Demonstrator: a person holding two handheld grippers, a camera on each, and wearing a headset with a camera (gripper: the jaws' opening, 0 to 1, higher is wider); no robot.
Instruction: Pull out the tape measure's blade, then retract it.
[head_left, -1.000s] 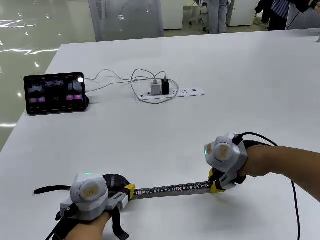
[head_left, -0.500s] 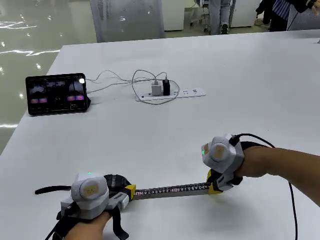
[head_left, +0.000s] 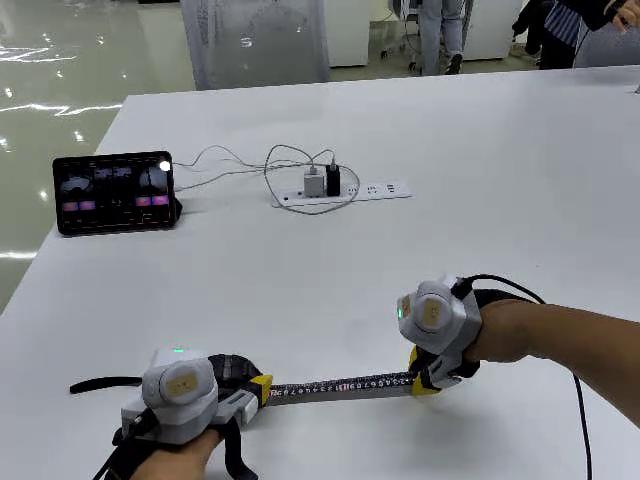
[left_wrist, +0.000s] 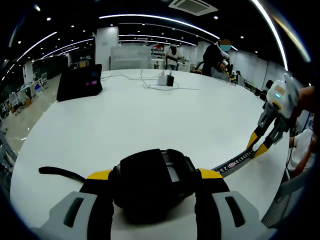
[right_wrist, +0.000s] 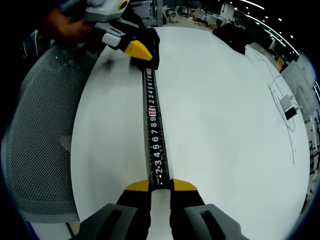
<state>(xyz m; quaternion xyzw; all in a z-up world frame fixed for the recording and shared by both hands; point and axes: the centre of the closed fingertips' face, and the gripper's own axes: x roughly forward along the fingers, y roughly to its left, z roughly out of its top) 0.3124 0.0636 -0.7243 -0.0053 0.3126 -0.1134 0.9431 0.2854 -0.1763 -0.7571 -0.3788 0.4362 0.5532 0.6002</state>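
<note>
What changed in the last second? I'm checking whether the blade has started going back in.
The right tool, shut on the tip of the blade, moved slightly toward the left tool, so the exposed blade looks a little shorter; retraction seems to have begun. The left tool still clamps the case at the same spot on the table. The tablet and power strip are unchanged.

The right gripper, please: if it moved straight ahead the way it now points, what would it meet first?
The right gripper points along the blade it pinches, so it would most likely first reach the black tape measure case held by the left gripper. Nothing else seems to lie between.
</note>
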